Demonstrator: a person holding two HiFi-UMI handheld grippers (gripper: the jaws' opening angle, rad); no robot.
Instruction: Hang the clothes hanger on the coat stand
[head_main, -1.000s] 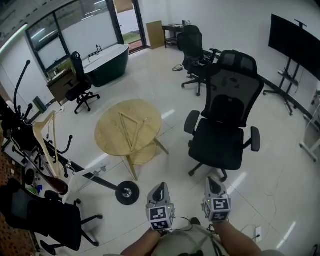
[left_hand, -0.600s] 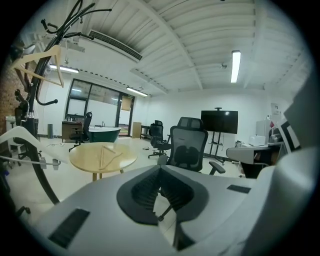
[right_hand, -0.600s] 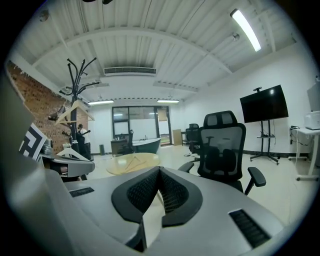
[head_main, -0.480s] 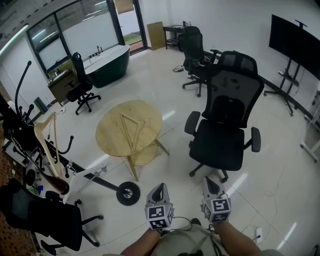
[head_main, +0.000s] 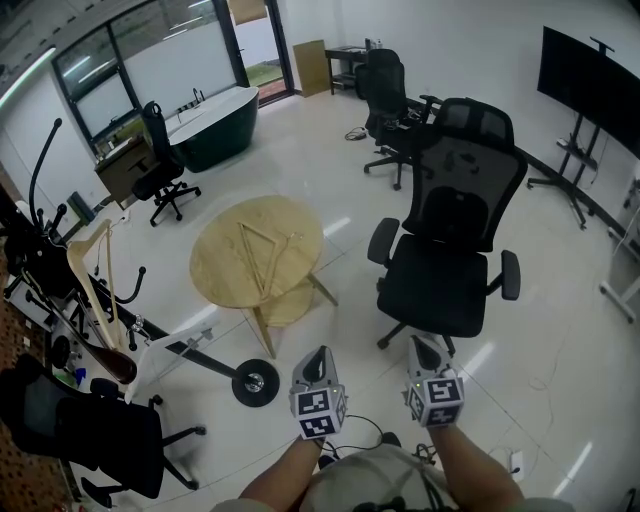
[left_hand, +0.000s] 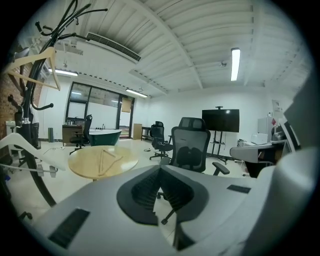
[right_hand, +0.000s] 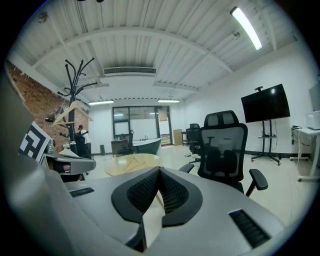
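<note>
A wooden clothes hanger (head_main: 262, 252) lies flat on the round wooden table (head_main: 220, 275), well ahead of both grippers. The black coat stand (head_main: 35, 180) rises at the far left, and another wooden hanger (head_main: 95, 275) hangs on it. My left gripper (head_main: 320, 354) and right gripper (head_main: 420, 344) are held side by side low in the head view, both shut and empty. In the left gripper view the hanger (left_hand: 106, 159) on the table (left_hand: 85, 167) lies left of the shut left gripper (left_hand: 160, 167). From the right gripper (right_hand: 160, 170), the table (right_hand: 145, 159) and coat stand (right_hand: 77, 95) are in view.
A black office chair (head_main: 450, 240) stands right of the table, close ahead of the right gripper. A white frame with a black wheel (head_main: 255, 383) lies left of the left gripper. Another black chair (head_main: 85, 435) is at the lower left. A TV on a stand (head_main: 590, 75) is at the far right.
</note>
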